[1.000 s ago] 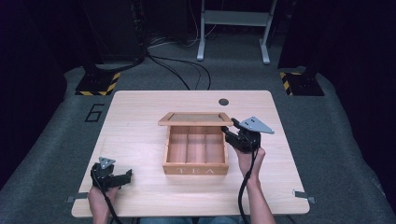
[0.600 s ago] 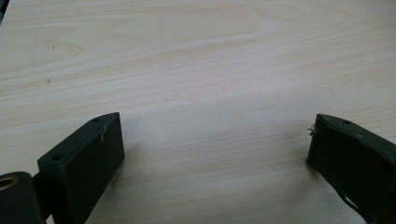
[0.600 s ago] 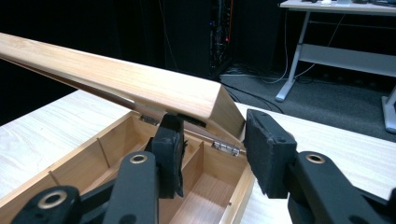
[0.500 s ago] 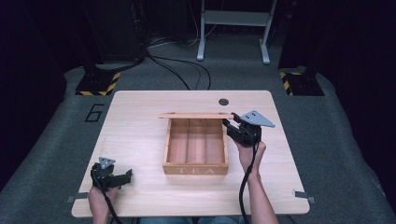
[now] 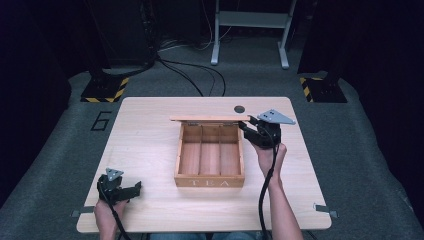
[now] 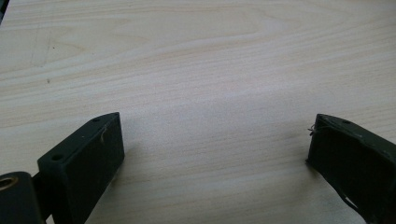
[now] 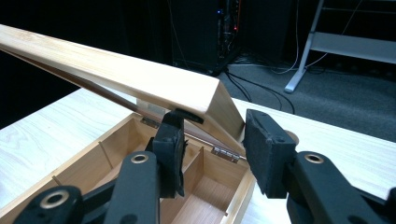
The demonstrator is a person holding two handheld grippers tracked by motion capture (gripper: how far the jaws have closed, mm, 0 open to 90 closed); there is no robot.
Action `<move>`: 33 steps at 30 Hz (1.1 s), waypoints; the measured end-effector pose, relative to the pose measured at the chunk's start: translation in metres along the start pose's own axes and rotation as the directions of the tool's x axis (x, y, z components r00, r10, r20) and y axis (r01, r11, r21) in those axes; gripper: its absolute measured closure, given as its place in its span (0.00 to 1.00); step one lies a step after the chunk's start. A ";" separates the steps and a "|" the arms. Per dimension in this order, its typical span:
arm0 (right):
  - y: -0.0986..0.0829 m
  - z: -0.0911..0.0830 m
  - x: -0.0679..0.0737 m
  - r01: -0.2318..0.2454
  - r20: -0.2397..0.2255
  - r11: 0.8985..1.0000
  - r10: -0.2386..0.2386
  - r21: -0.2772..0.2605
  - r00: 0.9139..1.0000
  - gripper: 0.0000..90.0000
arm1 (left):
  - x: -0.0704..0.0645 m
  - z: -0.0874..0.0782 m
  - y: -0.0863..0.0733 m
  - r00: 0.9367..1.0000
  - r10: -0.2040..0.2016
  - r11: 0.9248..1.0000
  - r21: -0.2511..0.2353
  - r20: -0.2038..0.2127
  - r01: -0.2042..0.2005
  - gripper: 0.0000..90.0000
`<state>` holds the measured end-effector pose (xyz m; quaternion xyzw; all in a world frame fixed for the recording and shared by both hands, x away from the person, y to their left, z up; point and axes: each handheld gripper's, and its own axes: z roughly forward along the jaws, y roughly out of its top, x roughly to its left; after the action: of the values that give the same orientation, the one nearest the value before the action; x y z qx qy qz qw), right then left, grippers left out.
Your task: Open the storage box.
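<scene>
A wooden tea box (image 5: pixel 210 181) with three bare compartments stands mid-table, and its lid (image 5: pixel 207 119) is swung up on the back hinges. My right gripper (image 5: pixel 248 128) is at the lid's right end. In the right gripper view the lid (image 7: pixel 116 77) slants up to the left over the box (image 7: pixel 88 165). There my right gripper (image 7: pixel 212 144) is open, one jaw under the lid's corner and the other outside it, with gaps on both sides. My left gripper (image 5: pixel 133 192) rests at the front left, open (image 6: pixel 215 149) over bare wood.
The pale wooden table (image 5: pixel 150 130) has a round dark hole (image 5: pixel 239 109) near its back edge, just behind the lid. Beyond it lie dark floor, cables, a metal stand (image 5: pixel 250 30) and two yellow-and-black striped bases (image 5: pixel 102 92).
The lid has swung further up and back, from half raised to nearly on edge. My right gripper has moved up and back with it. The left gripper has stayed put.
</scene>
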<state>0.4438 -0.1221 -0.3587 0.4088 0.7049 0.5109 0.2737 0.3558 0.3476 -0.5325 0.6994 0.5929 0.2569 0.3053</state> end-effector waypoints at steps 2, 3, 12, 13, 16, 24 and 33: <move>0.003 0.001 -0.001 -0.005 -0.003 1.000 0.005 0.009 1.000 0.65 | 0.000 0.000 0.000 1.000 0.000 1.000 0.000 0.000 0.000 0.04; 0.005 0.002 -0.002 -0.011 -0.003 1.000 0.011 0.015 1.000 0.65 | 0.000 0.000 0.000 1.000 0.000 1.000 0.000 0.000 0.000 0.04; 0.017 0.008 -0.010 -0.016 -0.020 0.999 0.017 0.036 1.000 0.66 | 0.000 0.000 0.000 1.000 -0.004 1.000 0.000 0.001 0.004 0.04; 0.018 0.008 -0.010 -0.026 -0.018 0.999 0.027 0.036 0.999 0.66 | 0.000 0.000 0.000 1.000 -0.004 1.000 -0.001 0.002 0.004 0.04; 0.018 0.009 -0.011 -0.017 -0.020 0.999 0.018 0.038 1.000 0.66 | 0.000 0.000 0.000 1.000 -0.004 1.000 -0.001 0.001 0.004 0.04; 0.020 0.010 -0.012 -0.023 -0.024 0.999 0.024 0.041 0.999 0.66 | 0.000 0.000 0.000 1.000 -0.004 1.000 -0.001 0.001 0.004 0.04; 0.019 0.010 -0.012 -0.023 -0.025 0.999 0.024 0.039 0.999 0.66 | 0.000 0.000 0.000 1.000 -0.004 1.000 -0.001 0.001 0.004 0.04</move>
<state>0.4639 -0.1245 -0.3440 0.4161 0.7133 0.5053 0.2507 0.3557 0.3473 -0.5327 0.6982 0.5940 0.2562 0.3066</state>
